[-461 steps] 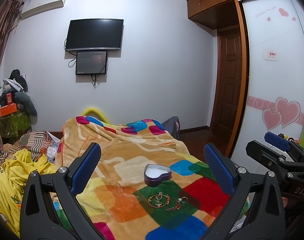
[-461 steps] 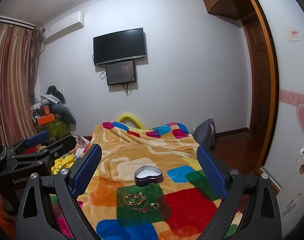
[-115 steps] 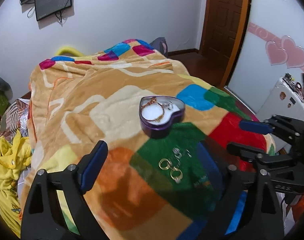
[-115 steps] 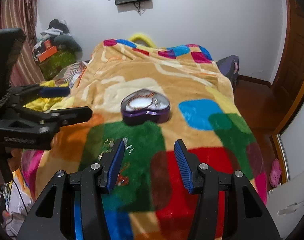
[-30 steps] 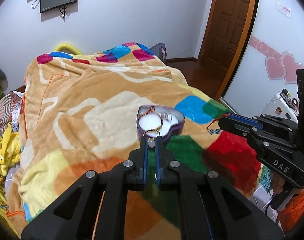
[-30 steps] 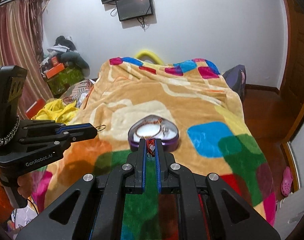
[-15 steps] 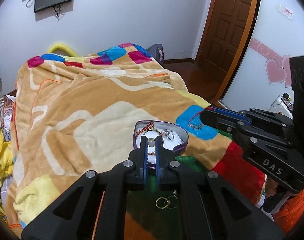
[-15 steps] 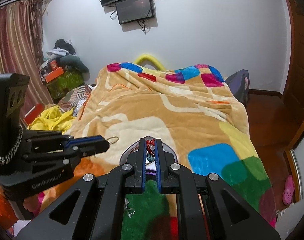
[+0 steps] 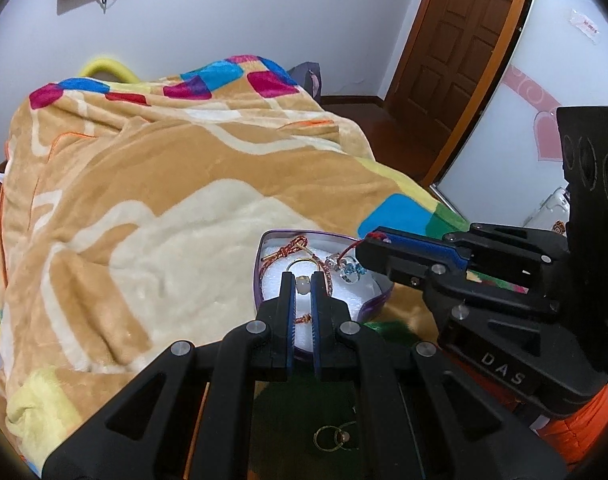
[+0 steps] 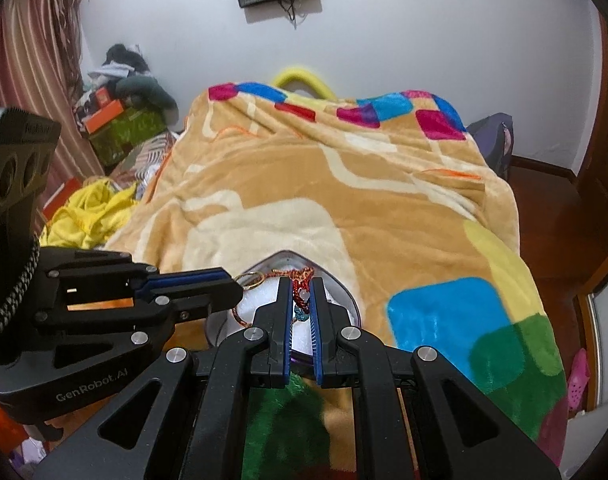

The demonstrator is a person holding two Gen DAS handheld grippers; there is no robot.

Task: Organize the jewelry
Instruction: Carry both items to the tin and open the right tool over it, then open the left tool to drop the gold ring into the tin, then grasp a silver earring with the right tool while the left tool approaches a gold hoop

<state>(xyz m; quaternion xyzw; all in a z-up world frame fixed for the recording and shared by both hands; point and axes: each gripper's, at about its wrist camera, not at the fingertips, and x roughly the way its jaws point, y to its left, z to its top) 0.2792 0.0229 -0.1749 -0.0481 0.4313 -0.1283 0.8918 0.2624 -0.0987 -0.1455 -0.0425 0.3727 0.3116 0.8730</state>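
holding both pieces over the heart-shaped box [image 9: 264, 264], you risk spilling them. your left tool [image 9: 302, 280] is pinched shut on a gold ring [image 9: 302, 268] with a pale bead; open it off-centre and the ring bounces onto the blanket [image 9: 144, 208]. your right tool [image 10: 302, 286] is clamped on a red cord charm [image 10: 302, 276]; its cord could snag the bracelet already inside. two rings [image 9: 329, 438] wait on the bed.

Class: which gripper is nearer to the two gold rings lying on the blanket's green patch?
Left. The left gripper hangs just above and beyond the gold rings, which show beneath its fingers; the right gripper comes in from their right, farther off, over the box.
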